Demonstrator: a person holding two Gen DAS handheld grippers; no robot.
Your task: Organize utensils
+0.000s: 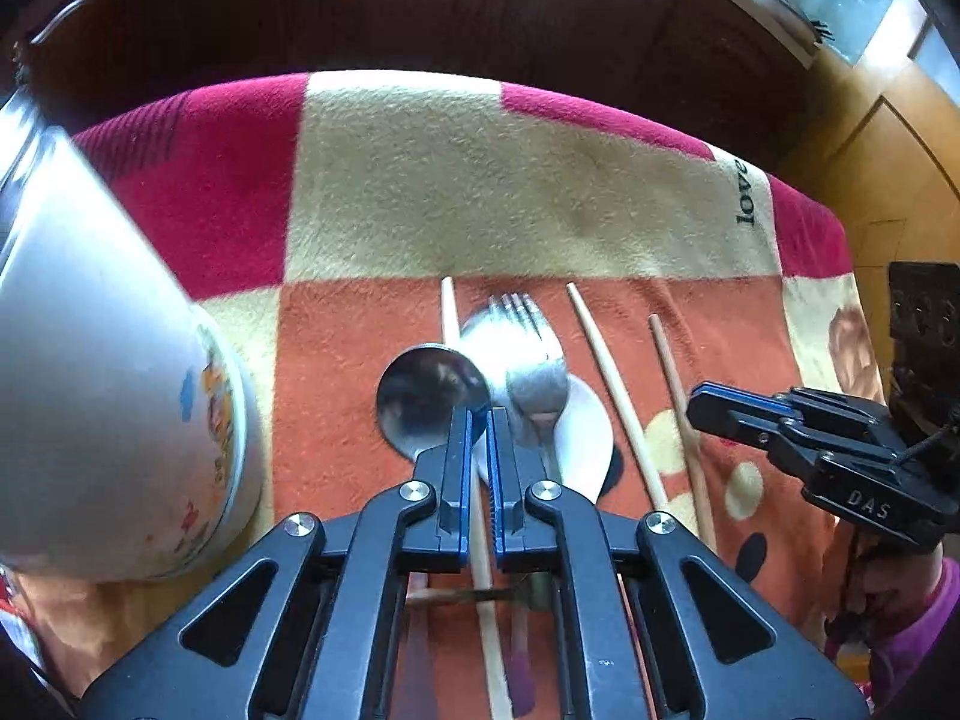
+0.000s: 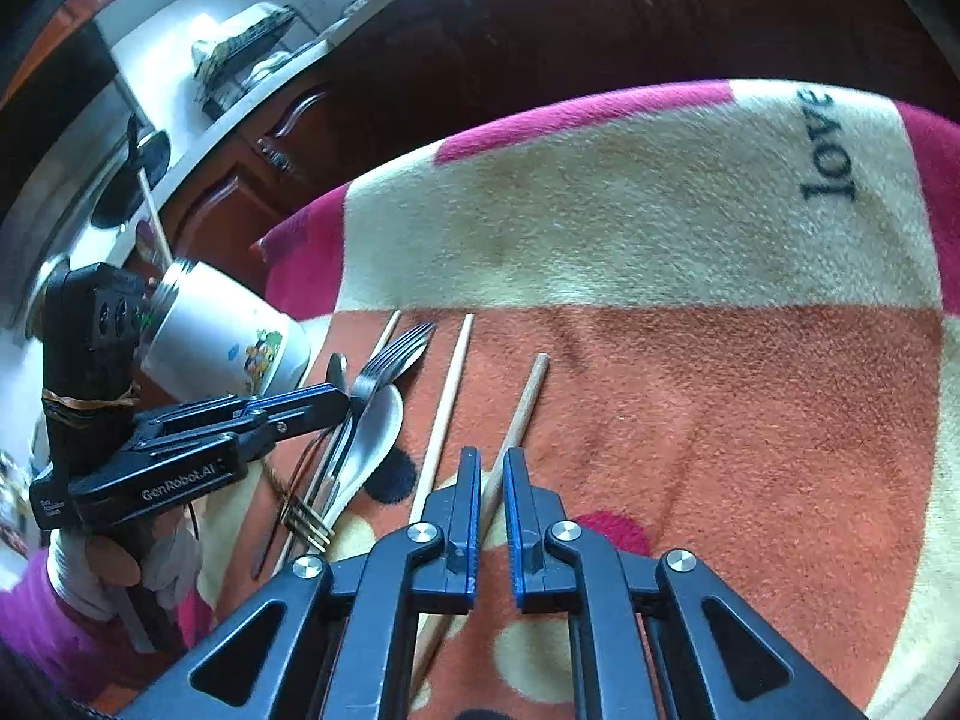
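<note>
A pile of utensils lies on the blanket: a dark metal spoon (image 1: 429, 399), a steel fork (image 1: 528, 354), a white ceramic spoon (image 1: 579, 432) and wooden chopsticks (image 1: 615, 387). My left gripper (image 1: 479, 414) hovers over the pile, jaws nearly closed with a narrow gap and nothing held; one chopstick (image 1: 483, 552) runs below it. It also shows in the right wrist view (image 2: 336, 393). My right gripper (image 2: 492, 459) is slightly open, its jaws on either side of a chopstick (image 2: 522, 414) that lies on the blanket. A white holder cup (image 1: 114, 414) stands at the left.
The checked pink, cream and orange blanket (image 1: 420, 180) covers the table. A dark wooden cabinet (image 1: 420, 12) stands beyond its far edge. A second fork (image 2: 306, 519) lies under the pile, near the front.
</note>
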